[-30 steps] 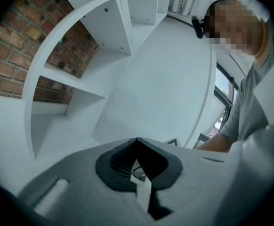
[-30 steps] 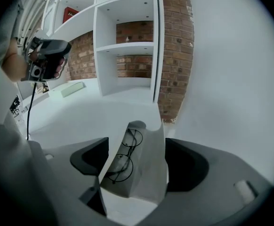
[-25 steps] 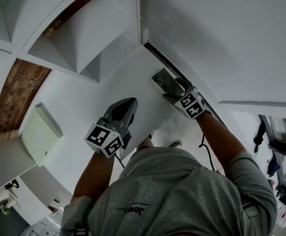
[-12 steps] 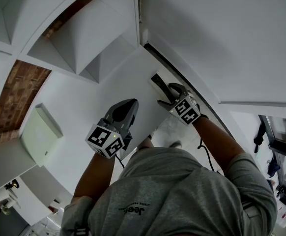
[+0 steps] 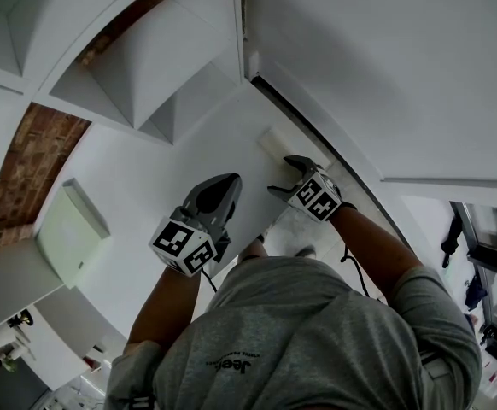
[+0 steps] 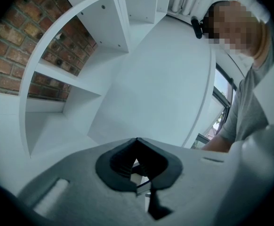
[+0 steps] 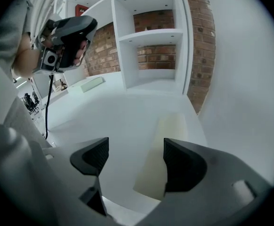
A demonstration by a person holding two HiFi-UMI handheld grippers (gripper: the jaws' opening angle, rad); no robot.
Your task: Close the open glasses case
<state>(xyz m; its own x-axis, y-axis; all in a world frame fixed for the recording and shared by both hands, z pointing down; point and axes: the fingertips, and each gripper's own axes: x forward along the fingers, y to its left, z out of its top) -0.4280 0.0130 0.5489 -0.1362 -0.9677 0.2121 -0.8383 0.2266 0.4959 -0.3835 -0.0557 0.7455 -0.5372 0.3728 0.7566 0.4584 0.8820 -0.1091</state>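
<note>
The glasses case (image 5: pixel 272 142) is a pale cream, flat box lying on the white table (image 5: pixel 180 161) close to the wall, with its lid down. In the right gripper view the glasses case (image 7: pixel 171 128) lies just beyond the jaws, slightly right of centre. My right gripper (image 5: pixel 284 176) (image 7: pixel 132 157) is open and empty, a short way back from the case and not touching it. My left gripper (image 5: pixel 219 184) (image 6: pixel 137 160) is shut on nothing and hovers over the middle of the table, well left of the case.
A pale green box (image 5: pixel 69 229) (image 7: pixel 92 83) lies at the table's far left. White shelf compartments (image 5: pixel 146 67) (image 7: pixel 151 55) backed by brick stand beyond the table. A white wall (image 7: pixel 240 79) runs right beside the case. The left gripper (image 7: pixel 66 36) shows in the right gripper view.
The right gripper was on the case, whose dark inside showed; it has since drawn back toward me and the case now shows only its cream lid. The left gripper stayed put.
</note>
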